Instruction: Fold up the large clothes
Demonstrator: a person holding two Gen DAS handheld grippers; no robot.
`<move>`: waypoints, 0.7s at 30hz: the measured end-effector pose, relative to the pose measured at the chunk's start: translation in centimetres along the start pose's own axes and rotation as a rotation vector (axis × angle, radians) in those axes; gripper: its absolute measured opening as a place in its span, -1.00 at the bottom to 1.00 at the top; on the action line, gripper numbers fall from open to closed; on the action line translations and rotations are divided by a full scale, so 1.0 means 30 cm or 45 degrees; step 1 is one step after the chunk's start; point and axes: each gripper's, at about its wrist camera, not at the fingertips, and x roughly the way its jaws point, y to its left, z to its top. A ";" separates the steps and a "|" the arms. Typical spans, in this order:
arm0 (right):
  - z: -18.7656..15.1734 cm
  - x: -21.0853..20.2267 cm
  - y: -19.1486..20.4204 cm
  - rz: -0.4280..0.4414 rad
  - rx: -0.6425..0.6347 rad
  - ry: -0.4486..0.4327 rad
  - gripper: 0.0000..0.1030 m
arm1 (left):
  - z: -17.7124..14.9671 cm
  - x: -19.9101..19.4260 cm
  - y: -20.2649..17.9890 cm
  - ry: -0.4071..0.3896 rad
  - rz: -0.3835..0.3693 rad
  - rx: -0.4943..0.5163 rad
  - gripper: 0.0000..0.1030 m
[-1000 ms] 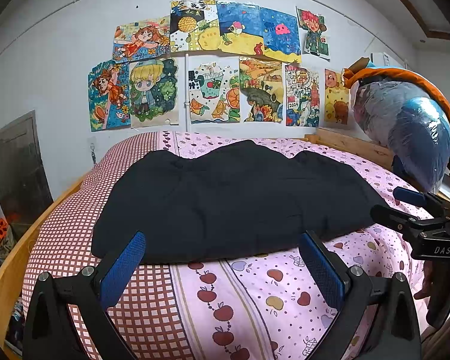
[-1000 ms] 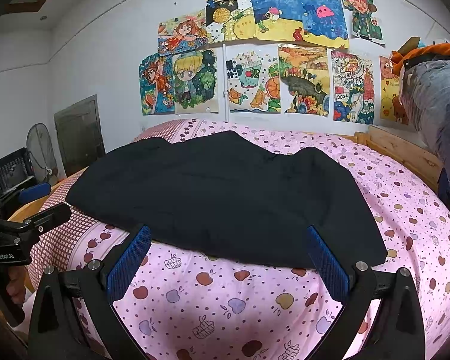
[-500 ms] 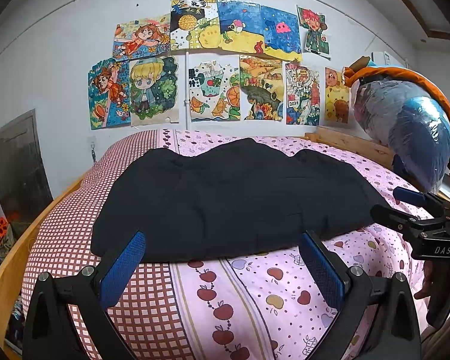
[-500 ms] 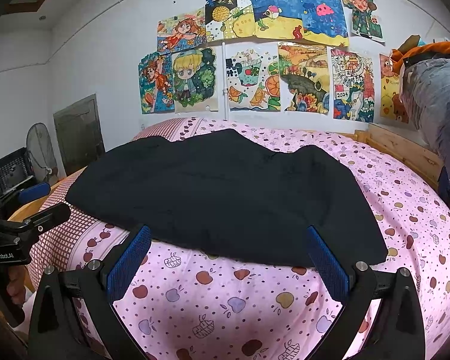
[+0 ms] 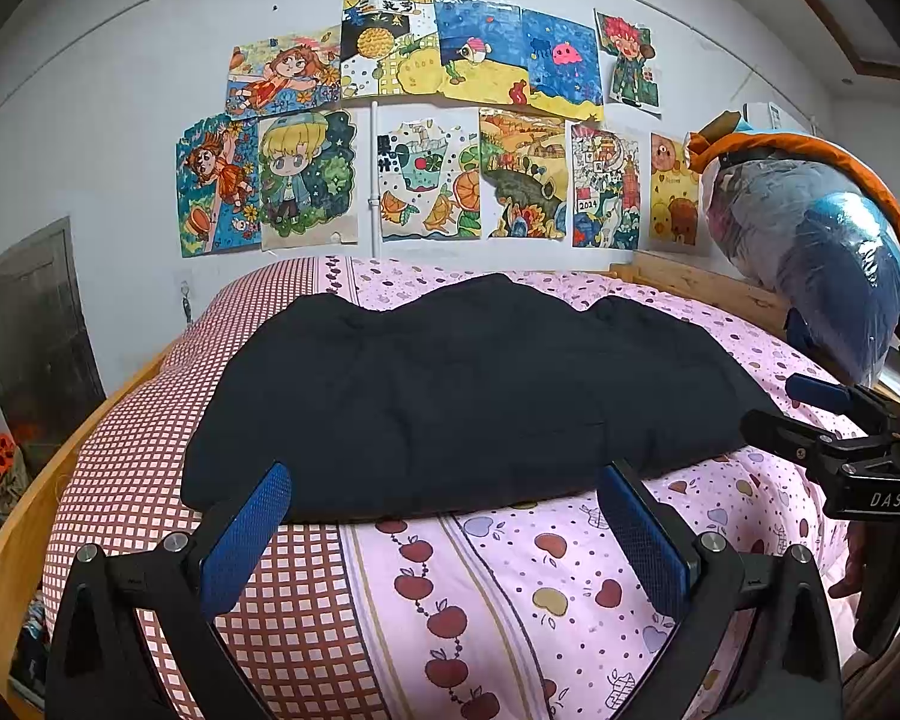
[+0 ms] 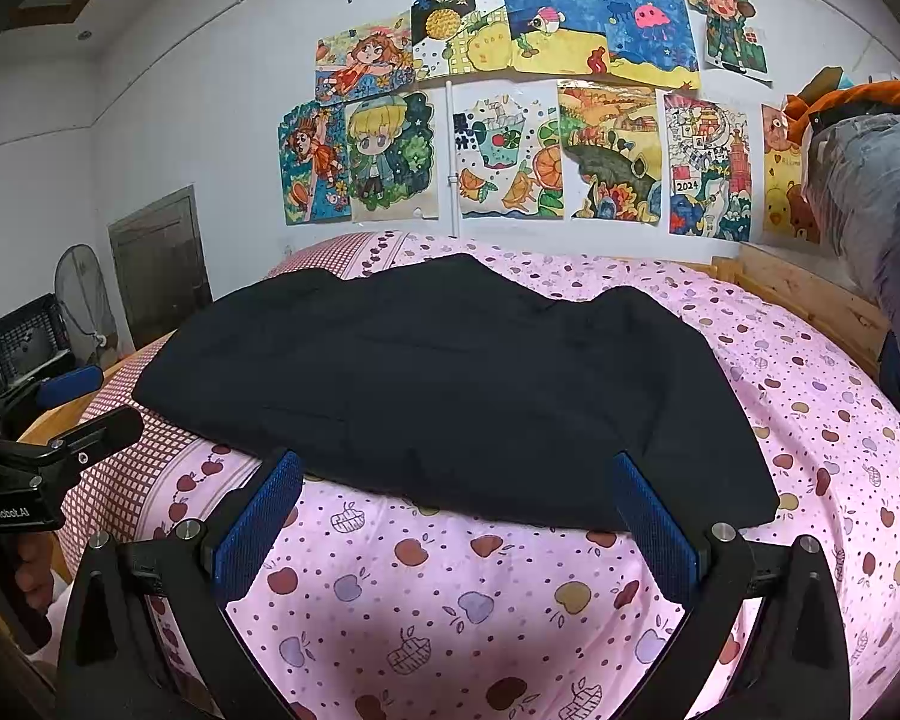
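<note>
- Fingers first, closest to the lens: the left gripper (image 5: 444, 516) has its two blue pads spread wide with nothing between them, hanging just short of the near hem.
- Same story on the right gripper (image 6: 456, 510): two pads, wide apart, nothing held, poised over the bed's near edge.
- Each gripper shows up in the other's view too, held out at the side of the bed, and a bit of hand is visible under each handle.
- What has changed over the last second? Almost nothing. Both grippers sit where they were, and the cloth has not stirred; at most the views have crept a hair.
- For the task, that reads as a pause: nobody is gripping or lifting cloth right now.
- Next out, one garment (image 5: 468, 396), black, lying flat and broad across the middle of the bed (image 5: 510, 588), its near edge straight, its far edge lumpy.
- Whether it is spread for folding or already doubled over, I cannot tell; the dark cloth hides any layers.
- One bed, with a pink apple-print cover and a checked strip down its left.
- Further right, one plastic-wrapped bundle (image 5: 810, 264) on the wooden frame.
- At the back, twelve drawings (image 5: 444, 138) taped to the wall.
</note>
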 end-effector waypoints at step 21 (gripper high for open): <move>-0.015 0.006 0.000 0.011 -0.005 0.008 0.96 | -0.004 0.001 0.003 0.006 -0.002 -0.004 1.00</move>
